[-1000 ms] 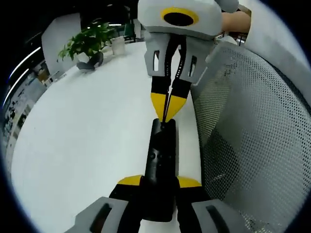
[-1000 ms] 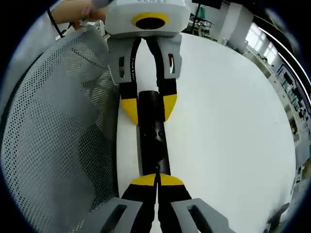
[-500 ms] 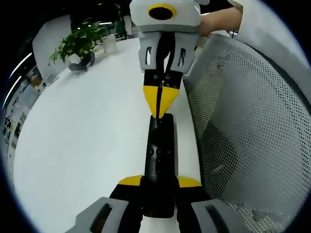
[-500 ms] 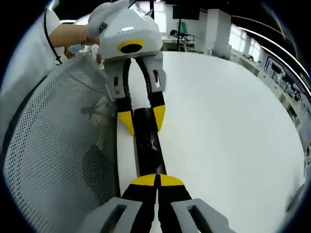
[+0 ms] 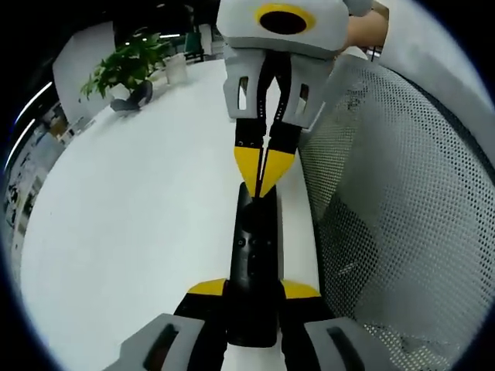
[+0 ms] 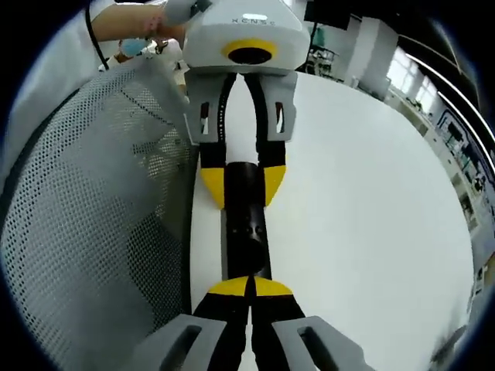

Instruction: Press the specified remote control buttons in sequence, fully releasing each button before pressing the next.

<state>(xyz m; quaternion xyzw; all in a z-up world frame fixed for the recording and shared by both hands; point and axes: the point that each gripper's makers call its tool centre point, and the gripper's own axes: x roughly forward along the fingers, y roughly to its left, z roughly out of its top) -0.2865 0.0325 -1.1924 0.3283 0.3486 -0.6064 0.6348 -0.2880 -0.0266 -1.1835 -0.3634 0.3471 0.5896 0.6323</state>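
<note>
A slim black remote control [image 5: 254, 255] lies along the edge of a white table [image 5: 131, 224], clamped at one end between the two yellow-tipped jaws of the left gripper [image 5: 254, 290], which rises from the bottom centre of the left gripper view with a jaw on either side of the remote's body. From the top of that same view the right gripper [image 5: 263, 171] reaches down, its yellow tips drawn together into a single point that meets the remote's far end; whether the point is actually pressing a button cannot be told. In the right gripper view the arrangement is mirrored: the right gripper [image 6: 249, 287] comes up from the bottom centre with its jaws shut tip to tip on nothing, resting at the near end of the remote control [image 6: 246, 232], while the left gripper [image 6: 243, 185] hangs from the top of the frame with its yellow pads flanking the remote. A grey mesh chair back [image 5: 394, 216] fills the right side of the left gripper view, beside the table edge. A potted plant [image 5: 131, 69] stands at the upper left, well apart from the remote. A person's hand [image 6: 143, 15] shows at the upper left of the right gripper view.
</note>
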